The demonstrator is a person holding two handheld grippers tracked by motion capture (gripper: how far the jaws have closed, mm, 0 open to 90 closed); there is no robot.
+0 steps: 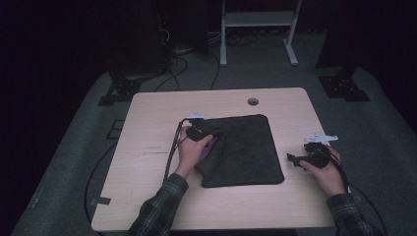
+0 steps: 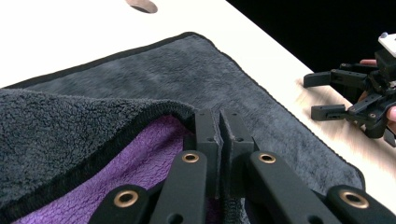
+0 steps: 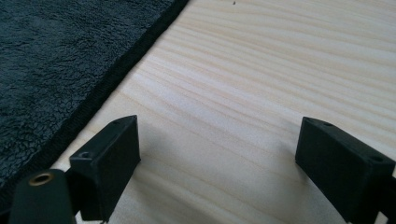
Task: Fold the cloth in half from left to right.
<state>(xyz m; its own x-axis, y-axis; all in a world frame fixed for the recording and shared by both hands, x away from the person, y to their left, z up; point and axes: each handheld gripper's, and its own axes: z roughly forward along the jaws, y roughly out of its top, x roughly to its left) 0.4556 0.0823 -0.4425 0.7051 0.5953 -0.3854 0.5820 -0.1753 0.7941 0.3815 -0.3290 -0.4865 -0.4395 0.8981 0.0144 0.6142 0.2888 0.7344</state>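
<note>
Left hand-held gripper clamped on the dark towel hem (purple underside showing); right hand-held gripper spread wide, holding nothing, over the bare worktop.

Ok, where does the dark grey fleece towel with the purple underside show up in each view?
High view: the dark grey fleece towel lies mid-table, its left edge pinched by the left gripper.
Left gripper view: towel spreads across the frame, its lifted edge baring purple, clamped between the shut fingers.
Right gripper view: towel fills the upper left corner, flat on the wood.
Shared landmark: the towel's black stitched hem.
</note>
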